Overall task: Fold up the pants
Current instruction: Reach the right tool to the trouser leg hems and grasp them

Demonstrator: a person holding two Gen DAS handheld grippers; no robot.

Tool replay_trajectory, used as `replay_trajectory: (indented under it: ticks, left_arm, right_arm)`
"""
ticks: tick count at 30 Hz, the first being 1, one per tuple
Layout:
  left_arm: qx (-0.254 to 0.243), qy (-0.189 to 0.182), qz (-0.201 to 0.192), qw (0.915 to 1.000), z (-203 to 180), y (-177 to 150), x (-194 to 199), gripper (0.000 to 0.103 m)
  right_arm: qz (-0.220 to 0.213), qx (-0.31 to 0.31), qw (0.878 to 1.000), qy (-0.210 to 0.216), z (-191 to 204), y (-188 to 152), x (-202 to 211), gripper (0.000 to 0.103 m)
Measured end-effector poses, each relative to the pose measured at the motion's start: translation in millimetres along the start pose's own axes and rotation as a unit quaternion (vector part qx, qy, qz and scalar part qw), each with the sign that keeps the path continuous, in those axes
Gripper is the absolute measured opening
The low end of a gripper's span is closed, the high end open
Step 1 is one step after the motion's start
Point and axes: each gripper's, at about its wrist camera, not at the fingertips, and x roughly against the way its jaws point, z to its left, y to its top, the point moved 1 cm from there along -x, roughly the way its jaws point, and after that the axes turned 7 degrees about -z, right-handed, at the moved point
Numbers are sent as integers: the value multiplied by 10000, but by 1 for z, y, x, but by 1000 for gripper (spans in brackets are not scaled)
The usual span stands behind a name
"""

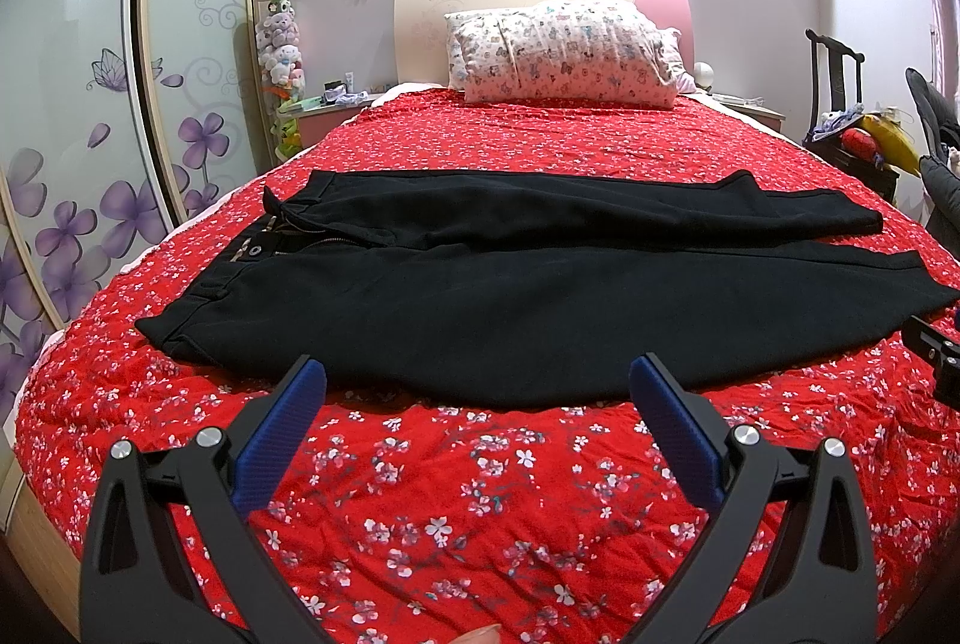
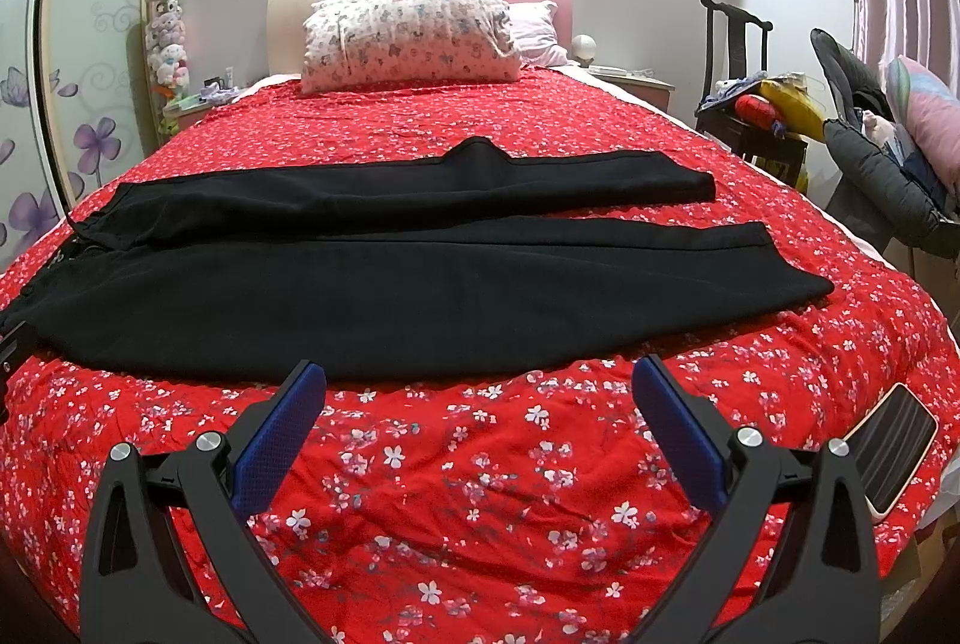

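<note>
Black pants (image 1: 510, 284) lie flat across the red flowered bed cover, waistband to the left, both legs stretched to the right. The same pants (image 2: 420, 278) fill the middle of the right wrist view, cuffs at the right. My left gripper (image 1: 477, 380) hovers open just short of the near edge of the pants, toward the waist end. My right gripper (image 2: 479, 380) is open too, close to the near leg's edge, with nothing between its blue pads (image 2: 282, 434). A part of the right gripper (image 1: 942, 356) shows at the right edge of the left wrist view.
A phone (image 2: 894, 458) lies on the cover at the near right. A patterned pillow (image 1: 564, 50) leans on the headboard. A wardrobe (image 1: 90, 104) with purple flowers stands left. A dark chair (image 2: 744, 104) piled with toys and clothes sits right of the bed.
</note>
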Motion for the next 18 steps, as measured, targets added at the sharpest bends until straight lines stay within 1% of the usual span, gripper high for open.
replay_trajectory:
  ticks: [7, 9, 11, 15, 18]
  left_arm:
    - [32, -23, 15, 10000, 0, 0, 0, 101]
    - [112, -149, 93, 9998, 1, 0, -1, 101]
    - [265, -265, 184, 9991, 5, -3, -1, 101]
    - [493, -327, 347, 9976, 8, 10, -13, 101]
    - [589, -322, 286, 9973, 6, 12, -18, 101]
  right_arm:
    - [-4, -32, 10000, 39, 1, 1, 2, 102]
    - [-17, -91, 9998, 159, 0, 4, 5, 102]
    - [-3, -149, 9994, 320, -10, 3, 0, 102]
    - [10, -401, 9973, 618, -33, 27, -3, 102]
    - [-97, -695, 9924, 1015, -61, 56, -17, 102]
